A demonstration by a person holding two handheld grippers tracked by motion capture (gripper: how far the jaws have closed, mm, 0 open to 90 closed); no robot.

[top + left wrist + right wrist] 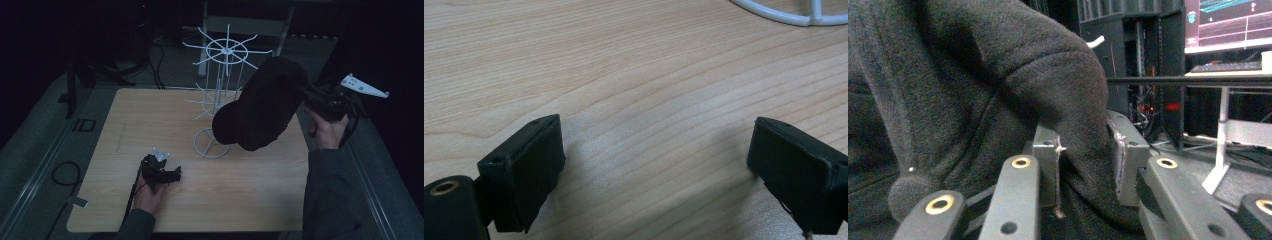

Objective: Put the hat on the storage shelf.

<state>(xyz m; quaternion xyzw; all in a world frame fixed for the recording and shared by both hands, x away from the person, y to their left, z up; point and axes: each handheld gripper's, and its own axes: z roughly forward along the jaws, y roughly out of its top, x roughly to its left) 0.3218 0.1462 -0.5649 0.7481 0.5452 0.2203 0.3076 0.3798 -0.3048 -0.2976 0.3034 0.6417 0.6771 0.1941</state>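
Observation:
A black knit hat [262, 105] hangs in the air in front of a white wire display rack [222, 75] that stands on the wooden table [150, 115]. My right gripper [312, 97] is shut on the hat's edge at the right of the table; in the right gripper view the dark fleece hat [973, 90] is pinched between the two jaws at my right gripper [1083, 165]. My left gripper [170, 174] rests low on the table near the front, open, with bare wood between its jaws [654, 165]. The rack's round base ring [794, 15] lies beyond it.
The rack's round base [212, 142] stands near the table's middle, its upper hooks spreading wide. Cables [65, 172] lie on the floor at the left. A monitor [1228, 22] and dark equipment racks stand behind the table.

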